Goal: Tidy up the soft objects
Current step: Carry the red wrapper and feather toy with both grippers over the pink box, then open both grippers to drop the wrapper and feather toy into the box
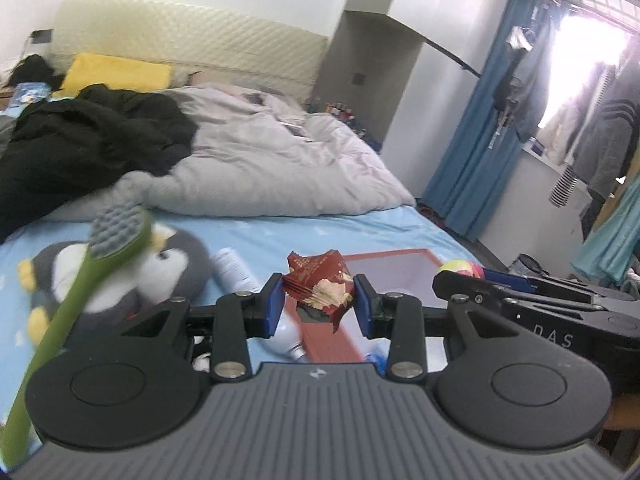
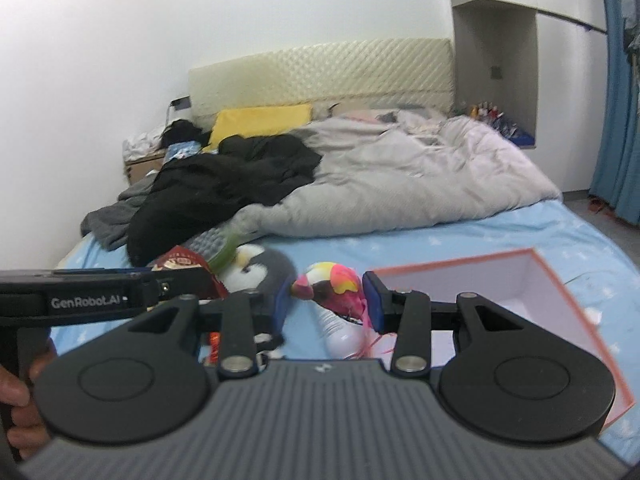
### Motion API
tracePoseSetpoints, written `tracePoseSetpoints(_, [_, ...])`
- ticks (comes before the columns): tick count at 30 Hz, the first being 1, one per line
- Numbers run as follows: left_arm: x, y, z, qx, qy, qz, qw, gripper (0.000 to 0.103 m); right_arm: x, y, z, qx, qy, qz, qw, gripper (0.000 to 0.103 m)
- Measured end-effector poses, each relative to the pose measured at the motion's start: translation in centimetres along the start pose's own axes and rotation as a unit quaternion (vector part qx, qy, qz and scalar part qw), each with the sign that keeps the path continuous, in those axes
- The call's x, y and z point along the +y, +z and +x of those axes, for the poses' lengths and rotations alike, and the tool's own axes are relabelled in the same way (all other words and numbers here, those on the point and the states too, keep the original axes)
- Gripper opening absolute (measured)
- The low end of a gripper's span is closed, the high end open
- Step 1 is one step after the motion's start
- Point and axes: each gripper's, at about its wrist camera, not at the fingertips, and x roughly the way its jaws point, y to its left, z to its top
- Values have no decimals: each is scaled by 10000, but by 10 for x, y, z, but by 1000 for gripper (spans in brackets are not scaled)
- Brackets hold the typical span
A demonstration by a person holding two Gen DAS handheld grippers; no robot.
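Note:
My left gripper (image 1: 318,306) is shut on a crinkled red snack packet (image 1: 318,284), held above the blue sheet near the pink-rimmed box (image 1: 400,258). My right gripper (image 2: 328,300) is shut on a soft pink, yellow and white ball (image 2: 332,284), held left of the open box (image 2: 560,280). A grey and white penguin plush (image 1: 168,268) lies on the sheet, also in the right wrist view (image 2: 260,266). A green brush with a grey head (image 1: 116,228) leans across it.
A white bottle (image 1: 236,270) lies on the sheet beside the plush, also under the ball (image 2: 338,330). A grey duvet (image 1: 280,160) and black clothes (image 1: 80,140) cover the far bed. Blue curtains (image 1: 480,140) hang at right.

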Motion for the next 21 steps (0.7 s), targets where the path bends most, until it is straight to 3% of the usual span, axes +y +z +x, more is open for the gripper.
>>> tracePoseSetpoints(2, [-8,11,15,209,-319,-114,9992,42,-14,6,2,35,-51,91,9999,42])
tracePoseSetpoints(10, [-56,41,89,802,-626,35,9948,42,-78,13,24,412,-575,410,9967,42])
tracePoseSetpoints(15, [-75,22,142,1380,-740,-68,9876,42,-121,-5,46,998,-928,659,9885,42])
tracePoseSetpoints(21, [-90,-17,193,2043,-681,147,9764,42,-155,-44,65,1645,-1105,971,9754,42])
